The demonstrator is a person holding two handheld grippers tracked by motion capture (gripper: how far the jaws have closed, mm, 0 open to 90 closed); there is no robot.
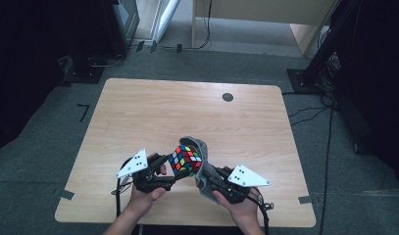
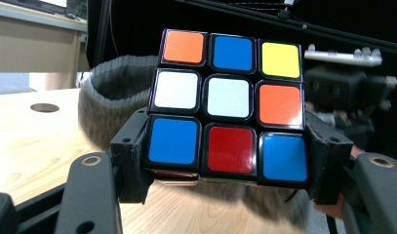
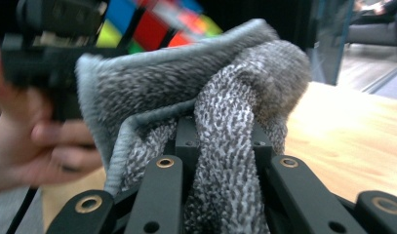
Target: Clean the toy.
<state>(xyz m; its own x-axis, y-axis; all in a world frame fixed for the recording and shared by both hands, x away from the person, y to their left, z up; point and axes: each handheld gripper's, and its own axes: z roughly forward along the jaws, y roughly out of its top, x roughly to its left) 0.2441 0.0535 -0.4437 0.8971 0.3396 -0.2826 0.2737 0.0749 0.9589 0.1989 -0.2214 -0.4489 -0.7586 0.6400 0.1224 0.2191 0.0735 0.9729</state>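
Observation:
A scrambled puzzle cube (image 1: 186, 159) with coloured stickers hangs above the wooden table (image 1: 187, 112), near its front edge. My left gripper (image 1: 171, 170) is shut on the cube (image 2: 228, 105); its black jaws clamp the cube's bottom row from both sides. A grey knitted cloth (image 1: 201, 161) wraps around the cube's right and far side. My right gripper (image 1: 207, 174) is shut on this cloth (image 3: 220, 122), which bunches up between its jaws. Behind the cloth, part of the cube (image 3: 157, 24) peeks out at the top.
A round dark grommet (image 1: 228, 97) sits in the table near its far edge. The person's hand (image 3: 35, 146) on the left gripper lies close beside the cloth. Cables trail from both grippers toward the table's front edge.

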